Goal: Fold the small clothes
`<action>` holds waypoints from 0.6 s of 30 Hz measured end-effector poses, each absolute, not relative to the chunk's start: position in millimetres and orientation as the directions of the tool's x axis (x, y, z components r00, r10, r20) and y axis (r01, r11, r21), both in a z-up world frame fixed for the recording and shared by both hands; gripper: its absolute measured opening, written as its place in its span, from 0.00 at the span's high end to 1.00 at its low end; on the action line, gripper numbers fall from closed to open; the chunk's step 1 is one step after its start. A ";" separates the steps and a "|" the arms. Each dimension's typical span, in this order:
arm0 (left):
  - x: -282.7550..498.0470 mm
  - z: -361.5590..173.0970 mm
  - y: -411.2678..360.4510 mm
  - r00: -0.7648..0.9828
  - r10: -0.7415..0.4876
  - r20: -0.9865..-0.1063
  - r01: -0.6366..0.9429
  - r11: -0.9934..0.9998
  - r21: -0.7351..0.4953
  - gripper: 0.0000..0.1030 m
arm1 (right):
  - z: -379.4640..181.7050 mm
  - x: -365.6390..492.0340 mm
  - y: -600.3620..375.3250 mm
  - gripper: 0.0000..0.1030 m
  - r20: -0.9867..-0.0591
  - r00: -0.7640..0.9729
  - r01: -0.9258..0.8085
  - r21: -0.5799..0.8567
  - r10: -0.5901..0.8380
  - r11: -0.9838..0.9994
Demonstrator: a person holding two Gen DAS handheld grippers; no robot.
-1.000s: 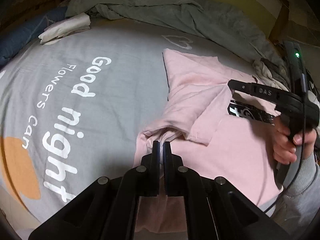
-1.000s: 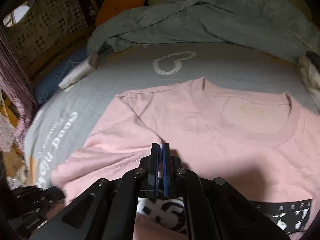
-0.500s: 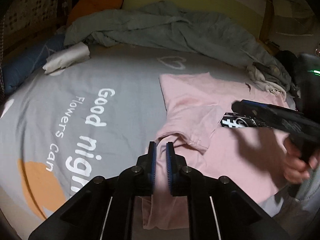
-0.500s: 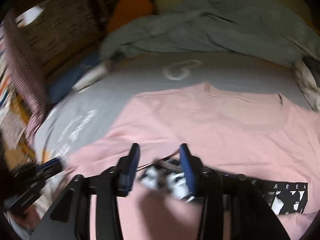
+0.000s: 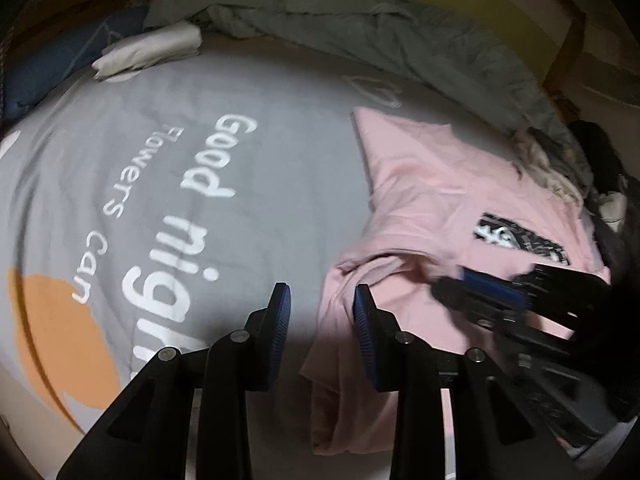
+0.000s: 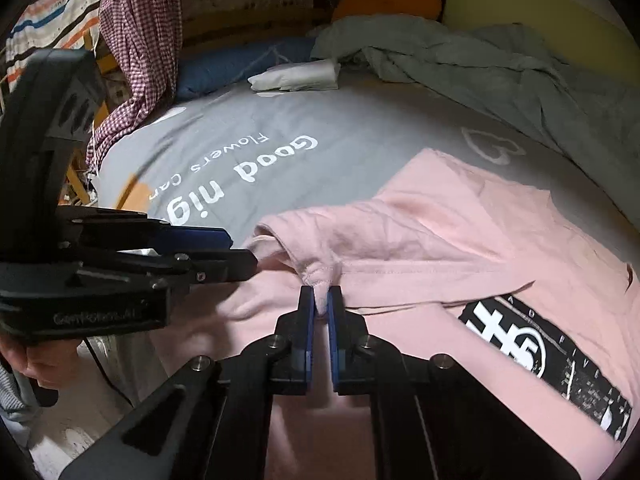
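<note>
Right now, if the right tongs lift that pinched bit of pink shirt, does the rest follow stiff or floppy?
Likely floppy: the pink shirt already bunches where the right tongs pinch it. Probably light, thin cloth lying in soft folds. It may drag across the bedsheet rather than lift whole.

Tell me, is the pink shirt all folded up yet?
Not yet. The pink shirt lies mostly spread on the bed; only one sleeve is tucked over, bunched in the right claw.

Left gripper (image 5: 322,304) has released the pink shirt (image 6: 440,232); right gripper (image 6: 321,300) now pinches it.
</note>
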State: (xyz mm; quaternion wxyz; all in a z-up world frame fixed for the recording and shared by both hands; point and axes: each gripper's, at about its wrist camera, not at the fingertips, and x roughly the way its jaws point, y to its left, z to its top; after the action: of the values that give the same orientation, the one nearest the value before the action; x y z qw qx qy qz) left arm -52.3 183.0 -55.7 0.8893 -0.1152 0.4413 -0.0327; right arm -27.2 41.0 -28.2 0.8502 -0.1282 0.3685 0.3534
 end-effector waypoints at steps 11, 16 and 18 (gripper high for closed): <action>-68.7 -33.0 167.5 0.680 -0.206 -0.704 0.056 0.972 -0.230 0.68 | -43.6 -47.6 9.6 0.95 -0.717 0.468 -0.675 0.086 0.516 0.732; -85.6 -3.9 183.8 0.795 -0.220 -0.565 0.047 0.951 -0.304 0.66 | -39.9 -39.7 -2.3 0.90 -0.714 0.406 -0.674 0.187 0.570 0.715; -81.4 -1.3 188.1 0.807 -0.210 -0.551 0.030 0.948 -0.317 0.65 | -35.4 -31.9 -9.6 0.82 -0.721 0.403 -0.654 0.204 0.564 0.729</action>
State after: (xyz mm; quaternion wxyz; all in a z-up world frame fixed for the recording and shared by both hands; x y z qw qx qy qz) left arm -81.4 188.1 -1.3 0.9390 -0.1482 0.3036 -0.0640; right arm -31.9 -9.6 -35.4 0.8358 -0.0552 0.4072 0.3642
